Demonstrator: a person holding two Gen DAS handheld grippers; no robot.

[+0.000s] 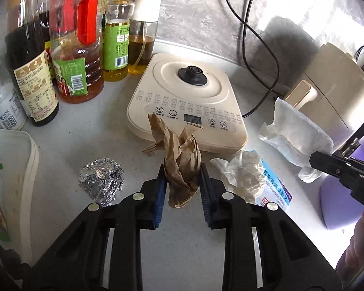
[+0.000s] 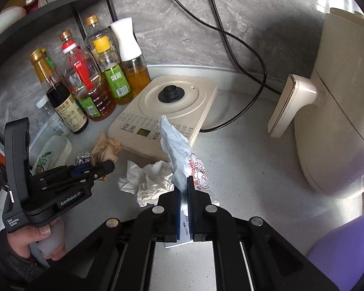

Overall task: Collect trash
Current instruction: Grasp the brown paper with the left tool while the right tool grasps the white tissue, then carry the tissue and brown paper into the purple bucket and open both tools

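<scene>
In the left wrist view, the left hand-held gripper (image 1: 181, 184) had its blue-padded fingers apart on either side of a crumpled brown paper bag (image 1: 179, 160), whose lower part sat between them; whether the pads touched the paper could not be told. The bag stood on the grey counter (image 1: 85, 135) just in front of a cream kettle base (image 1: 184, 104). A ball of foil (image 1: 102, 181) lay to the left of the fingers, and a crumpled white tissue (image 1: 240, 177) lay to their right, partly over a blue-and-white packet (image 1: 276, 189). A white plastic wrapper (image 1: 296, 133) was raised at the right, with the tip of the right hand-held gripper (image 1: 320, 165) next to it. Oil and sauce bottles (image 1: 70, 48) stood at the back left. In the right wrist view, the right hand-held gripper (image 2: 184, 203) was clamped on the white plastic wrapper (image 2: 182, 152), which bore red print and stood up from the closed fingers, above the counter (image 2: 242, 169). The tissue (image 2: 148, 181) lay just left of those fingers, with the brown paper bag (image 2: 104, 148) and foil (image 2: 83, 157) farther left, by the left hand-held gripper (image 2: 104, 167). A cream air fryer (image 2: 332, 101) stood at the right.
</scene>
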